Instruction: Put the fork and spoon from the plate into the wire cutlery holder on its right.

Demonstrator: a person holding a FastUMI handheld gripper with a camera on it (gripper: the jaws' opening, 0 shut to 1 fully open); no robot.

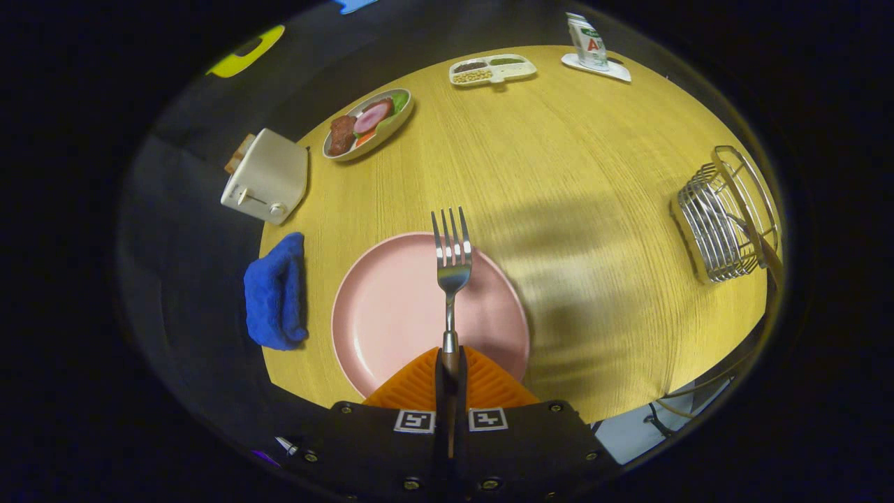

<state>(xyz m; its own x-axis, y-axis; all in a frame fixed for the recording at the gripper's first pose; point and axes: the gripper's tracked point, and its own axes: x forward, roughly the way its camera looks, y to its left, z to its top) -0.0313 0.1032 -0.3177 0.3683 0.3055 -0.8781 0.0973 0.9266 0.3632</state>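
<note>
Fork clamped in the claw above the plate

Clamped between both fingers of the claw (450,363) is the handle of the fork (452,265), whose tines point straight ahead, away from the camera. Under the fork lies the pink plate (391,307) on the yellow wooden bench (573,175). Just left of the plate lies a blue cloth (276,293), and beyond that stands a white toaster (267,176) at the bench edge. Well to the right stands the wire holder (726,216), apart from the plate. Farther off sit a dish of food (368,124), a divided tray (492,68) and a carton (587,42) on a small white mat.
</note>
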